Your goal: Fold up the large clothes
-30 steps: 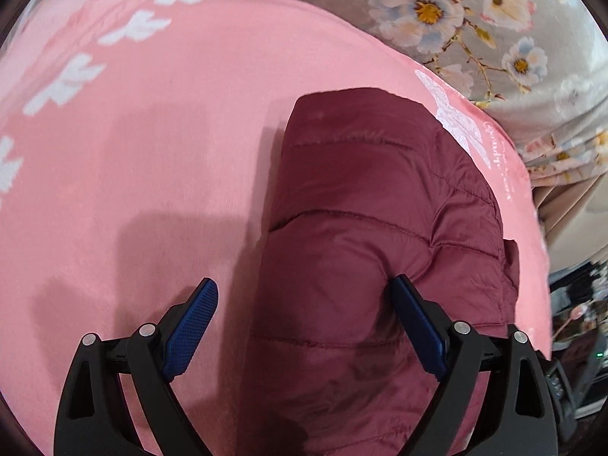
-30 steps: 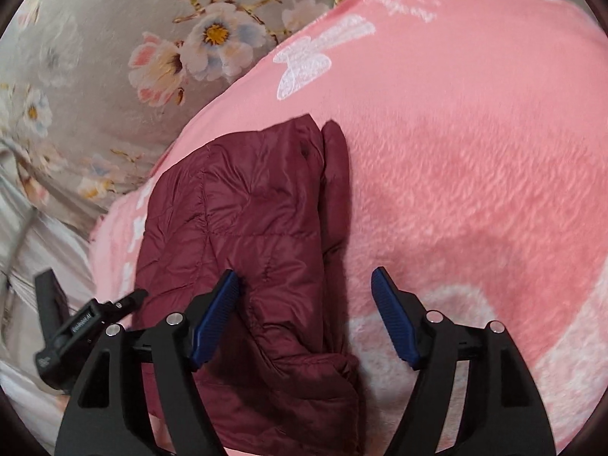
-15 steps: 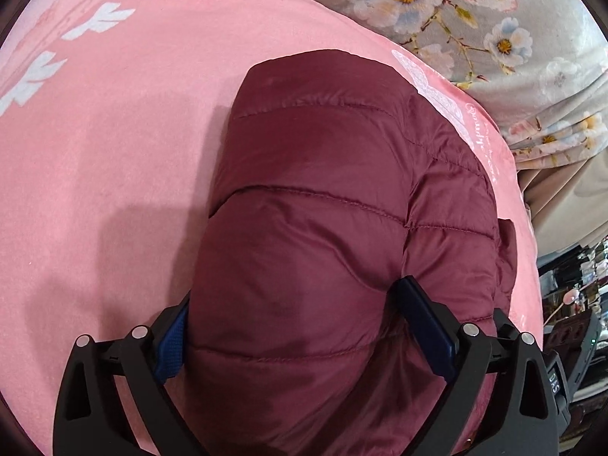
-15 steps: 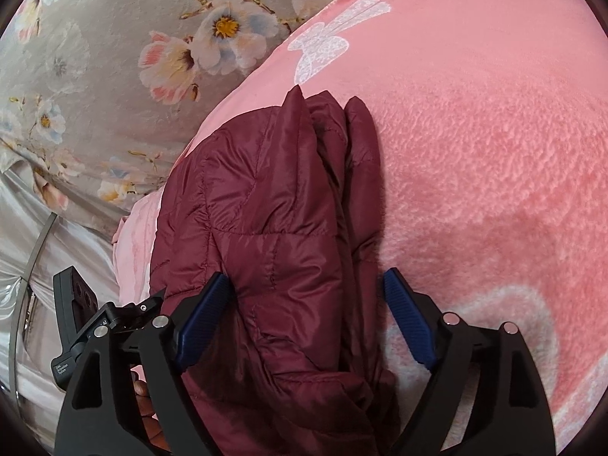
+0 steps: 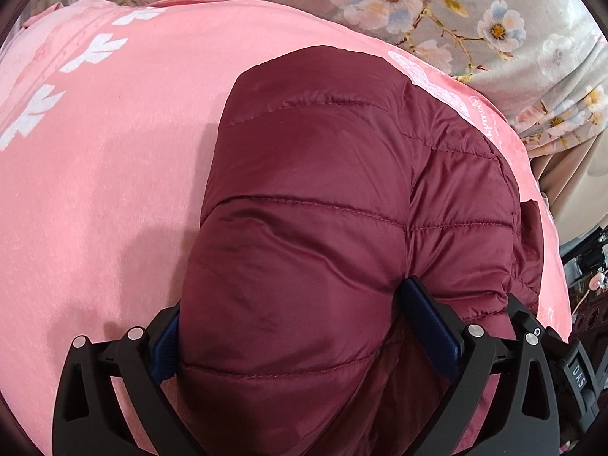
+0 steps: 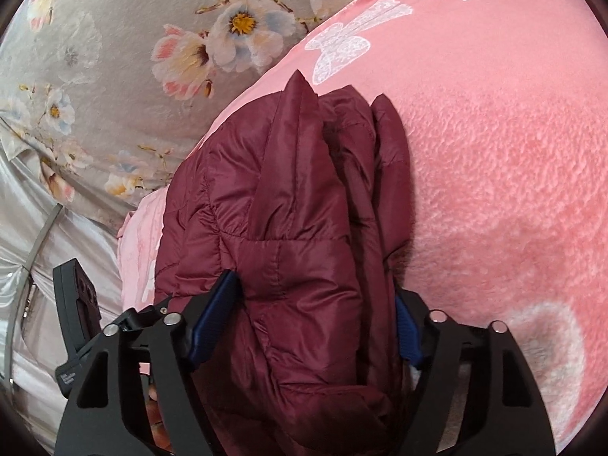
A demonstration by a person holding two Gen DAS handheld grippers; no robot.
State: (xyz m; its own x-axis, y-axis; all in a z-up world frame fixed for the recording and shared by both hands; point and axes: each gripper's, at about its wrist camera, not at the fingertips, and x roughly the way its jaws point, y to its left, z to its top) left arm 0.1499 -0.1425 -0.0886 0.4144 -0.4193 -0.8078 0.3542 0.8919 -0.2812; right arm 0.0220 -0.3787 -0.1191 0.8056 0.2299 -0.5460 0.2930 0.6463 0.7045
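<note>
A folded maroon quilted puffer jacket lies on a pink blanket. My left gripper straddles the jacket's near end, its blue pads pressed into the thick bundle on both sides. In the right wrist view the same jacket shows its stacked folded edges, and my right gripper squeezes that end between its blue pads. The left pad of the left gripper and the right pad of the right gripper are mostly hidden by fabric.
The pink blanket has white butterfly prints and lies over a grey floral sheet, which also shows in the right wrist view. The bed edge and room clutter are at the right. The other gripper's body shows at lower left.
Both grippers moved forward over the jacket's ends and their jaws narrowed onto the bundle. The jacket now fills more of each view and looks bunched up between the pads.
</note>
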